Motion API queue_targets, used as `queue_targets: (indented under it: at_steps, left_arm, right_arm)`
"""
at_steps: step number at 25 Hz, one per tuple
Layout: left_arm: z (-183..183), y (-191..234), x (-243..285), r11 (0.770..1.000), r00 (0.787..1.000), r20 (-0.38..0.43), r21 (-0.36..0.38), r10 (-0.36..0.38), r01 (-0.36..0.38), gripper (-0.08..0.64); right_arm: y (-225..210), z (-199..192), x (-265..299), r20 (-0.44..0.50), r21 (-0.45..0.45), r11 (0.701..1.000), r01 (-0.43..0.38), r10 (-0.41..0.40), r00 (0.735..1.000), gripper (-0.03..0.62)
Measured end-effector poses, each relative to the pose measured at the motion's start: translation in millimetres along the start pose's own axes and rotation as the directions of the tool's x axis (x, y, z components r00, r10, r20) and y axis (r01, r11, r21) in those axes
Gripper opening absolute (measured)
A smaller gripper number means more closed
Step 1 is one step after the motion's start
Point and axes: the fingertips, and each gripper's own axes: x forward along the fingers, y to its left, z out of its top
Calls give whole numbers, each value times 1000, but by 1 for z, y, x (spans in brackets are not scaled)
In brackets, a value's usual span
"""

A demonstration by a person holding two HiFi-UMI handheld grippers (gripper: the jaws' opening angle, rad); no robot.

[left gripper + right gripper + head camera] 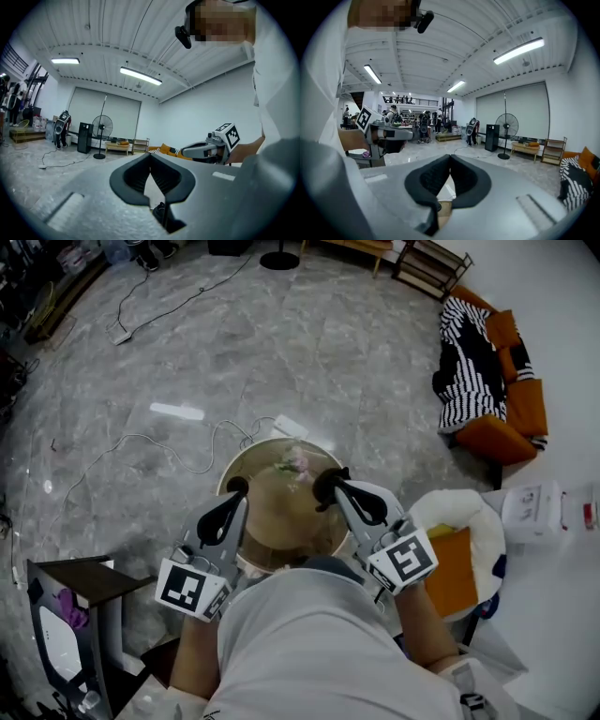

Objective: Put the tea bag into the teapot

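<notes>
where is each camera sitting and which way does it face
Head view: on the person's head, facing steeply down at the round table, with the shirt, left hand-held gripper and right hand-held gripper showing.
Left gripper view: rides the left hand-held gripper, facing level across the room along its shut jaws; shirt at right.
Right gripper view: rides the right hand-held gripper, also level along shut jaws; shirt at left.
Shared: both gripper views show the standing fan and the opposite hand-held gripper.
</notes>
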Motion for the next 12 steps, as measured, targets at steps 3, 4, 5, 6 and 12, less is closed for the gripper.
queue_targets:
  at_steps: [3, 4, 5, 6, 12]
  left_arm:
    - [19, -6, -3, 999, 999, 44, 39, -23, 21, 8]
    - [23, -8, -4, 998, 998, 54, 47, -32, 29, 8]
    - [26, -10, -4, 998, 997, 61, 54, -41, 38, 8]
    - [28, -12, -5, 997, 997, 65, 58, -49, 45, 8]
    - [27, -25, -4, 995, 995, 62, 70, -82, 78, 8]
  right_arm:
    - [6, 16, -14, 45, -19, 1000, 25, -24, 999, 3]
    - [7, 20, -18, 57, -22, 999, 37, -36, 998, 3]
    - [7, 24, -22, 68, -23, 999, 48, -47, 997, 3]
    - [7, 27, -25, 78, -22, 998, 58, -56, 995, 3]
    - [6, 30, -39, 101, -14, 995, 96, -94, 990, 3]
